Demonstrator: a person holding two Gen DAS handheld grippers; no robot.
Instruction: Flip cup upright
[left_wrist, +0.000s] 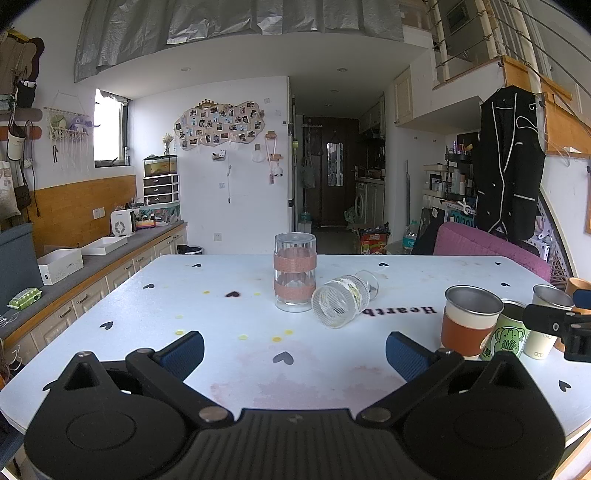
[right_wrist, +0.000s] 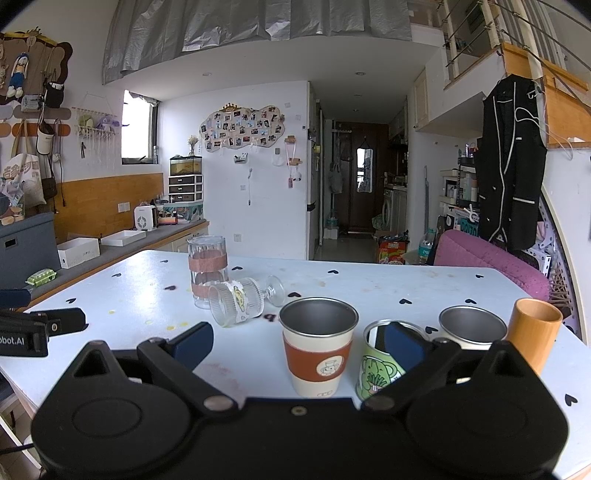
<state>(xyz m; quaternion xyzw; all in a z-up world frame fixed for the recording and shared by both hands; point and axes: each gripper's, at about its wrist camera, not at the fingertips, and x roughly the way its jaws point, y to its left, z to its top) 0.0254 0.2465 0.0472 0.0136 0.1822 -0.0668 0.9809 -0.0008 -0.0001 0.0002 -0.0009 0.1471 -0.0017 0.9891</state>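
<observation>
A pale table (left_wrist: 110, 295) printed with small black hearts carries several cups. Going left to right across it: a tall clear tumbler with two pink bands (left_wrist: 294, 271) stands upright toward the middle of the table. Touching or just beside its right side lies the stemmed ribbed glass cup (left_wrist: 341, 299), tipped on its side, open mouth facing the near edge and foot pointing toward the far edge. Near the right edge stand a steel cup with a brown sleeve (left_wrist: 468, 320), a green elephant-print cup (left_wrist: 506, 330), a white steel-lined cup (left_wrist: 546, 317) and, in the right view, an orange cup (right_wrist: 532, 332).

To right the fallen cup well, a gripper should probably close across the ribbed bowl rather than the thin stem, then swing the foot down onto open table, away from the tall tumbler.

The left gripper (left_wrist: 294, 350) hovers low over the near edge, fingers spread wide and empty, aimed at the fallen cup. The right gripper (right_wrist: 299, 341) hovers by the near right cups, likewise wide apart and holding nothing
</observation>
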